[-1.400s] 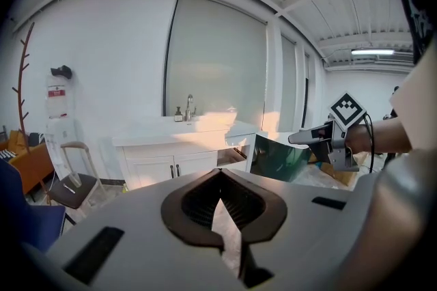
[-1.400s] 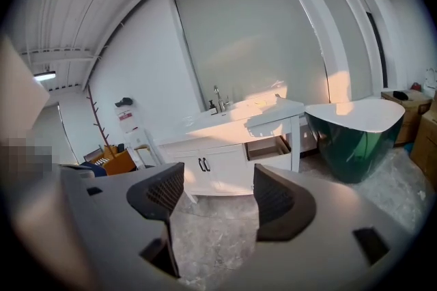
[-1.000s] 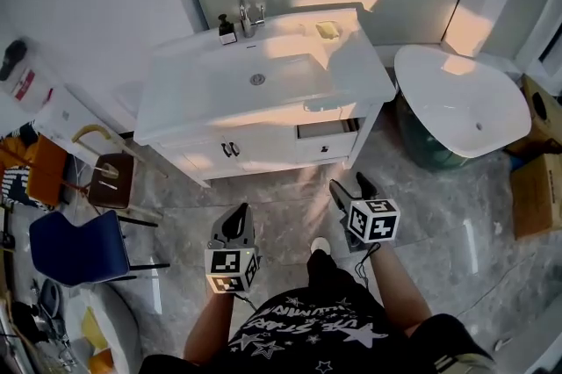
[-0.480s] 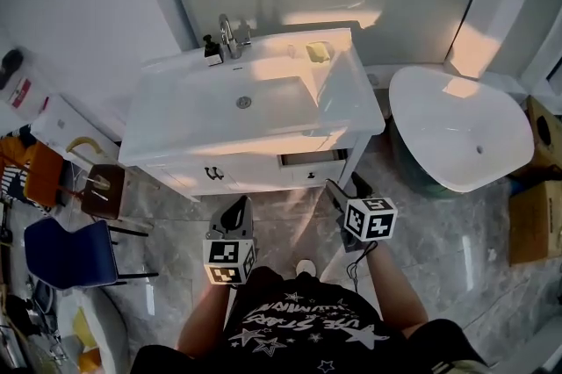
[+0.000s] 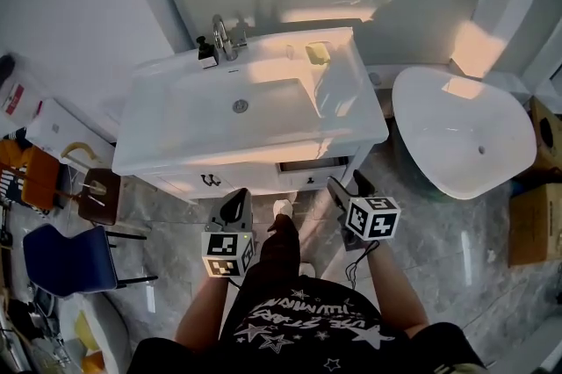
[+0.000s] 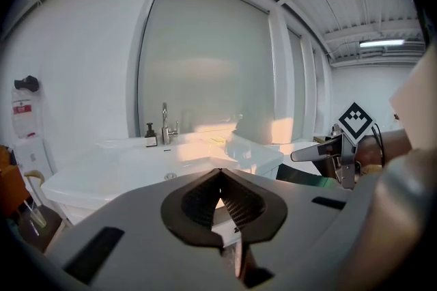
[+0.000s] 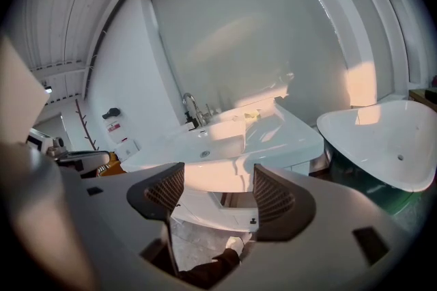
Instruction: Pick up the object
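In the head view the person stands just short of a white sink counter (image 5: 167, 154), with the left tongs (image 5: 235, 204) and right tongs (image 5: 349, 186) both held low in front of its near edge and touching nothing. The likeliest thing to pick up is a small yellow item (image 5: 318, 53) lying at the counter's back right, well apart from both tongs; a faucet (image 5: 221, 34) and a dark bottle (image 5: 205, 53) stand at the back left. The left gripper view shows its tongs (image 6: 220, 172) pressed together at the tips with nothing between them. The right gripper view shows its tongs (image 7: 217, 190) spread wide and empty, with the yellow item (image 7: 251, 115) far beyond them on the counter. This looks like the approach step, with no grasp begun. The next move probably calls for reaching the spread right tongs across the counter to straddle the item, then closing.
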A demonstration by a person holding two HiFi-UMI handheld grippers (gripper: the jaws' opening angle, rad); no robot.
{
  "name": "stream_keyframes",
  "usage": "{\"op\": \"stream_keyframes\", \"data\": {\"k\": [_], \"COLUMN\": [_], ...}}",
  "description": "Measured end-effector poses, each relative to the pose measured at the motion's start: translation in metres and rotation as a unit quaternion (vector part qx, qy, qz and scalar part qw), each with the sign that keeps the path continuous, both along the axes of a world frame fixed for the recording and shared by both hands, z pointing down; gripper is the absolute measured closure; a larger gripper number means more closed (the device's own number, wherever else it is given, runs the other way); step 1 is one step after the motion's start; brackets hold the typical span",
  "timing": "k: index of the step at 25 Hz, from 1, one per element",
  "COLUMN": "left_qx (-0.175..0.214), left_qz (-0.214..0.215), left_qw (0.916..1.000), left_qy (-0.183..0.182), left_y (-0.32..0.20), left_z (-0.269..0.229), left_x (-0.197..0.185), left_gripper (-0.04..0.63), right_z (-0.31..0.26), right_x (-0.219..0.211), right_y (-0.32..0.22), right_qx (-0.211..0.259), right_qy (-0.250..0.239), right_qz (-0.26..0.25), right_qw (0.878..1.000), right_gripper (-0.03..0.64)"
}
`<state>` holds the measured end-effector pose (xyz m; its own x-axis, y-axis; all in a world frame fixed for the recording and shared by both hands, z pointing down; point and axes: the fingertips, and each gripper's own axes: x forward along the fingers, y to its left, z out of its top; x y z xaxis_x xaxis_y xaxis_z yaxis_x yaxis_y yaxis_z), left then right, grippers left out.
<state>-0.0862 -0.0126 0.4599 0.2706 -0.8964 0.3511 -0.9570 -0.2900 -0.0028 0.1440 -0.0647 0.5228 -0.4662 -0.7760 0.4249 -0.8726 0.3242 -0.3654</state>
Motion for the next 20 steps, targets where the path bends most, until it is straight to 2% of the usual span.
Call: {"op": "stream_keyframes", "data": {"k": [6,12,16,20], "left_qx": [-0.008,-0.026,-0.039,-0.037], "left_qz": [0.011,0.021,0.046,0.065], "left_qw": [0.9997,0.9989,0.9977,0.9966], "left_qy": [0.020,0.033,0.031,0.033], "left_y": [-0.073,-0.162,-0.224,-0.279], "left_z": [0.004,0.022,0.036,0.034], "left_x": [-0.003,-0.019,-0.029,-0.027], "left_gripper": [0.578,0.578,0.578,0.578], "right_z": [-0.005,0.000,0.006,0.010], "right_x": [-0.011,-0.008,-0.011,-0.011], "right_y": [-0.064,-0.161,-0.225,-0.274], "right_qx": [0.002,0.001,-0.011,-0.024], "right_qy": [0.014,0.025,0.048,0.058], "right_qz": [0.001,0.036,0.057,0.070], "right_qw": [1.000,0.999,0.997,0.996], "right_gripper": [0.311,0.313,0.313,0.313]}}
